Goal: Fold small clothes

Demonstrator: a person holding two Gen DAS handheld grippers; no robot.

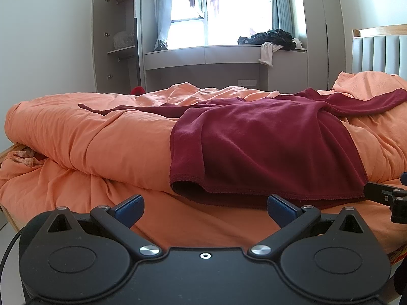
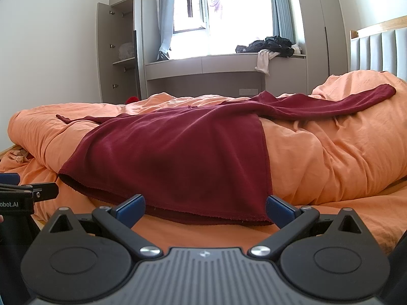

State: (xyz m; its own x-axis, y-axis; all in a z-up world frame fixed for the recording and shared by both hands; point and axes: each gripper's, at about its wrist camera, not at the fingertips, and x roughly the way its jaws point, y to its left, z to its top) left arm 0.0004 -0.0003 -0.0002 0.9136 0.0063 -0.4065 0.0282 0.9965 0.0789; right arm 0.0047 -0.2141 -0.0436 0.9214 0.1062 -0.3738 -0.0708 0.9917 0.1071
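No fold is seen yet: the red top [image 1: 267, 137] lies spread across the frame's middle on the orange quilt [image 1: 101, 137], and both left gripper [image 1: 204, 209] and right gripper [image 2: 204, 209] are held released, empty.

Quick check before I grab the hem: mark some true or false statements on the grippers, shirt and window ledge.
1. Both grippers are open. True: the left gripper and right gripper have jaws spread wide, holding nothing.
2. The shirt is already folded. False: it lies spread on the duvet, sleeves out to both sides.
3. The shirt is blue. False: dark red.
4. Dark clothes sit on the window ledge. True.
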